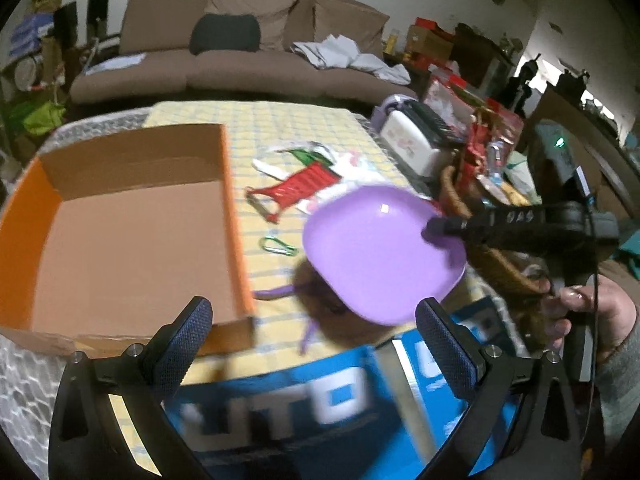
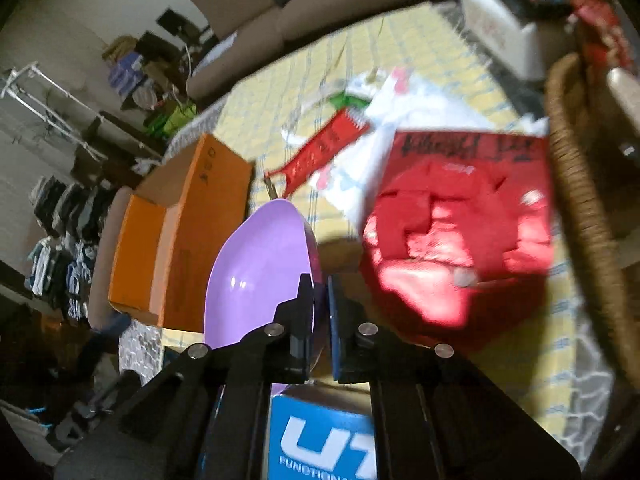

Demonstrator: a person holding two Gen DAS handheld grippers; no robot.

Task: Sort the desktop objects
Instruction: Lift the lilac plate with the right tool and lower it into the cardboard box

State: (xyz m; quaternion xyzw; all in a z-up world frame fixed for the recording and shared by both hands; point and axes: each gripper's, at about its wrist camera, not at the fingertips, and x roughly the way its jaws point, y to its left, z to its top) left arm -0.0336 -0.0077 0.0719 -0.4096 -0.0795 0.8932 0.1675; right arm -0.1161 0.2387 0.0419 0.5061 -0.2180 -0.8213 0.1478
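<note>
A lilac plastic plate (image 1: pixel 376 252) hangs tilted above the yellow checked tablecloth (image 1: pixel 280 128). My right gripper (image 1: pixel 432 227) comes in from the right and is shut on the plate's rim. In the right wrist view the plate (image 2: pixel 260 268) stands on edge with its rim pinched between the two pads of that gripper (image 2: pixel 320 284). My left gripper (image 1: pixel 316 308) is open and holds nothing, just in front of and below the plate. An open orange cardboard box (image 1: pixel 132 232), with nothing in it, lies to the left of the plate.
On the cloth lie a green carabiner (image 1: pixel 278 245), a red woven strap (image 1: pixel 302 190), a purple cord (image 1: pixel 276 292) and white bags. A red packet (image 2: pixel 460 232) and a wicker basket (image 2: pixel 580 200) are on the right. A blue printed box (image 1: pixel 320 400) lies at the near edge.
</note>
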